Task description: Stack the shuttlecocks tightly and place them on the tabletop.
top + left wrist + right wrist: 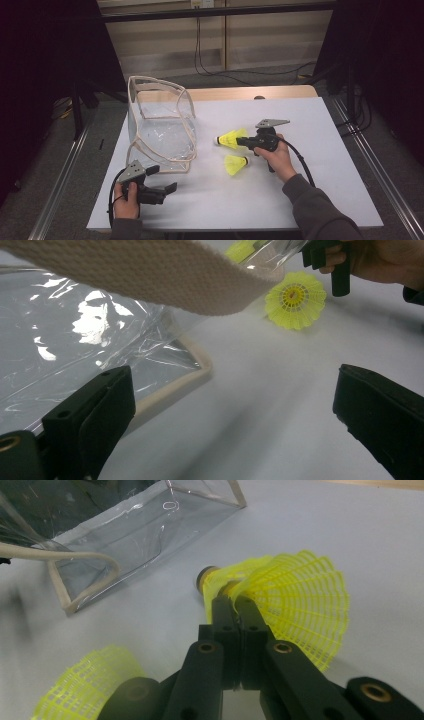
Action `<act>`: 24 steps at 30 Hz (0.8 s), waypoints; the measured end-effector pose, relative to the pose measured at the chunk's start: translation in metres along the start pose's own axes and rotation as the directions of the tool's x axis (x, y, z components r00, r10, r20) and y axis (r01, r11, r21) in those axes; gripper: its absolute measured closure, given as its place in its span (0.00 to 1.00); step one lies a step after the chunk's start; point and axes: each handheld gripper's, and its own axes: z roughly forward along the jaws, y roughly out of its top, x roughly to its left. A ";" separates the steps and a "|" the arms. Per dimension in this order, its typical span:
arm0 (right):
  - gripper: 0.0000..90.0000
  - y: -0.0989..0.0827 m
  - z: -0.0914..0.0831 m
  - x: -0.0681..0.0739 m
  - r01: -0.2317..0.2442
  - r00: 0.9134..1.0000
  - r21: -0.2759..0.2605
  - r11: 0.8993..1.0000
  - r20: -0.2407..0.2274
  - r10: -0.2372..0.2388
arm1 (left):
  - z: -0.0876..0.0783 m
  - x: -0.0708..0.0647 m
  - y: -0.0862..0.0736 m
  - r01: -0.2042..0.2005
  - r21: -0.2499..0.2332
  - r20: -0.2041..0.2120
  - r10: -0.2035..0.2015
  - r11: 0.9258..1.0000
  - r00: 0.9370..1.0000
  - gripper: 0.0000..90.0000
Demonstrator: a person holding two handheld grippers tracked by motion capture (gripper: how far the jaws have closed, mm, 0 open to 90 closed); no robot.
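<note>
Right gripper (235, 600) fingers clamped on shuttlecock (231, 138) skirt just above surface (310, 200), left gripper (162, 190) fingers wide open, empty, beside clear bag (162, 135); best lifted cork-first over bag rim, light squeeze, clear of second shuttlecock (236, 164).

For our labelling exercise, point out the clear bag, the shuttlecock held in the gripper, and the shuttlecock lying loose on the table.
clear bag (162, 135), high view, its transparent side wall.
held shuttlecock (300, 597), right gripper view, its yellow skirt.
loose shuttlecock (295, 300), left gripper view, its open skirt.

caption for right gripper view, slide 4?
Right gripper pinches a yellow shuttlecock's skirt beside the clear bag.
</note>
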 end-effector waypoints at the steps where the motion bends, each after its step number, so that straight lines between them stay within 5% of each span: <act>1: 0.99 0.000 0.000 0.000 0.000 1.000 0.007 1.000 -0.002 0.000 | 0.000 0.000 0.000 0.000 0.000 0.000 0.000 1.000 1.000 0.04; 16: 0.87 -0.005 -0.004 -0.003 0.016 1.000 0.074 0.997 0.023 -0.018 | -0.001 0.000 0.000 0.000 0.000 0.001 0.000 1.000 1.000 0.04; 24: 0.98 -0.007 -0.008 -0.006 0.015 1.000 0.086 0.996 0.007 -0.015 | 0.000 -0.001 0.001 -0.001 0.002 0.002 0.001 1.000 1.000 0.04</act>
